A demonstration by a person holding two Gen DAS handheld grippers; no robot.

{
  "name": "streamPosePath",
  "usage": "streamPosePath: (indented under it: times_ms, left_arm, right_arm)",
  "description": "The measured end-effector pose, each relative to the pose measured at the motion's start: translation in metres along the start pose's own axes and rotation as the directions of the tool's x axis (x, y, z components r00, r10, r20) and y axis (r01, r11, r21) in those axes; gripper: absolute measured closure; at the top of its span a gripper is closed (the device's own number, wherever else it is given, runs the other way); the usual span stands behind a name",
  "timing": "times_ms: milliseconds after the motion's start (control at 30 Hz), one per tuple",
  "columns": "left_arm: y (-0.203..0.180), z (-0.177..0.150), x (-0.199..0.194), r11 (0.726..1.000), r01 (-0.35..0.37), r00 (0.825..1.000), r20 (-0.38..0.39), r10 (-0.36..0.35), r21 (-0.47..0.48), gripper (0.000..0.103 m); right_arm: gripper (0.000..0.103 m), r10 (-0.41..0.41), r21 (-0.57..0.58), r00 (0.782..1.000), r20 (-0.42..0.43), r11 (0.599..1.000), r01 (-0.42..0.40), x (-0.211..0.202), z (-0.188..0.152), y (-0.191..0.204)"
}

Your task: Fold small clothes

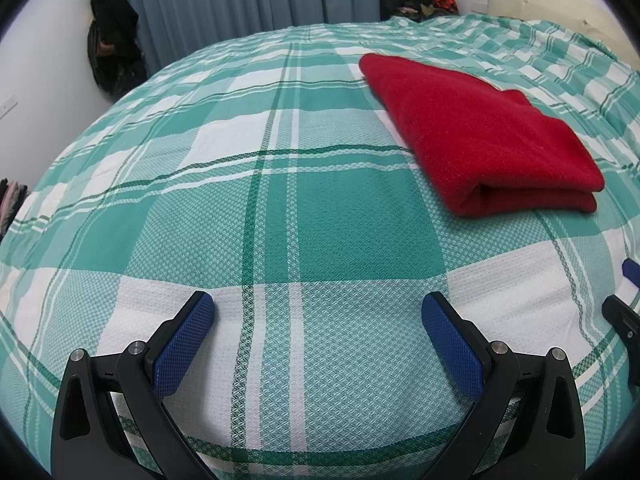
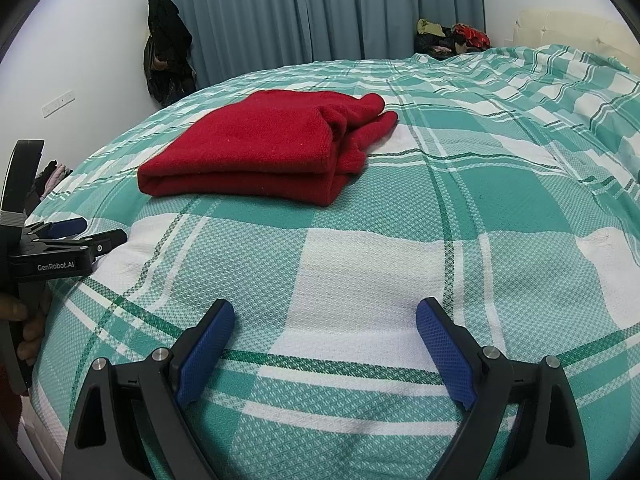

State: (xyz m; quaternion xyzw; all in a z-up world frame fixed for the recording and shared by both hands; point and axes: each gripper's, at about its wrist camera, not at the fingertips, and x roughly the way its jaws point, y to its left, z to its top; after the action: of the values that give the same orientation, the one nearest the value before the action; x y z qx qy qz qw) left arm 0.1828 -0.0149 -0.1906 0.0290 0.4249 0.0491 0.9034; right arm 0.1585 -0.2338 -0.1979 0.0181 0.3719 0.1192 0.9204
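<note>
A folded red garment lies flat on the green and white checked bedspread. In the right wrist view the same red garment sits ahead and to the left, with a sleeve end sticking out at its far right corner. My left gripper hovers low over the bedspread, short of the garment and to its left, jaws wide apart and empty. My right gripper is also open with nothing between its blue pads, nearer than the garment. The left gripper shows at the left edge, held by a hand.
Blue curtains hang behind the bed. Dark clothes hang on the wall at the back left. A pile of mixed clothes lies at the far edge, and a cream headboard stands at the back right.
</note>
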Motion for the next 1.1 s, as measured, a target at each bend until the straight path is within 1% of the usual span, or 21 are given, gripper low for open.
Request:
streamPosePath:
  times_ms: [767,867,900,933,967,1000,1033,1067,1100]
  left_arm:
    - [0.001,-0.001,0.0,1.0,0.007,1.0,0.004,-0.007,-0.008,0.001]
    - [0.002,0.002,-0.001,1.0,0.017,1.0,-0.017,-0.017,-0.012,0.001]
    - [0.004,0.005,-0.002,0.999,0.033,0.999,-0.041,-0.033,-0.013,0.001]
    - [0.008,0.01,-0.003,0.998,0.065,0.994,-0.082,-0.066,-0.014,0.001]
    - [0.014,0.017,-0.004,0.993,0.117,0.984,-0.131,-0.119,-0.025,0.001]
    - [0.021,0.022,-0.008,0.984,0.169,0.973,-0.152,-0.176,-0.057,0.003]
    - [0.031,0.028,-0.012,0.967,0.231,0.959,-0.143,-0.245,-0.108,0.003]
    - [0.045,0.038,-0.017,0.926,0.325,0.933,-0.099,-0.347,-0.191,0.003]
    - [0.051,0.044,-0.018,0.902,0.364,0.918,-0.076,-0.39,-0.233,0.003]
  right_arm:
    - [0.011,-0.001,-0.002,1.0,-0.003,1.0,0.001,0.0,0.001,0.001]
    - [0.011,-0.002,0.002,1.0,-0.018,1.0,0.002,0.0,0.003,0.001]
    - [0.011,0.002,0.007,0.999,-0.035,1.0,-0.002,0.0,0.005,0.001]
    - [0.01,0.014,0.008,0.997,-0.077,1.0,-0.013,-0.001,0.011,0.0]
    - [0.01,0.036,0.006,0.991,-0.125,0.999,-0.035,-0.002,0.018,-0.001]
    - [0.01,0.072,0.008,0.982,-0.173,0.997,-0.071,-0.005,0.027,-0.003]
    - [0.011,0.132,0.038,0.972,-0.195,0.991,-0.127,-0.009,0.038,-0.011]
    - [0.011,0.203,0.099,0.965,-0.167,0.977,-0.188,-0.016,0.051,-0.023]
    - [0.011,0.238,0.146,0.962,-0.13,0.965,-0.219,-0.02,0.061,-0.034]
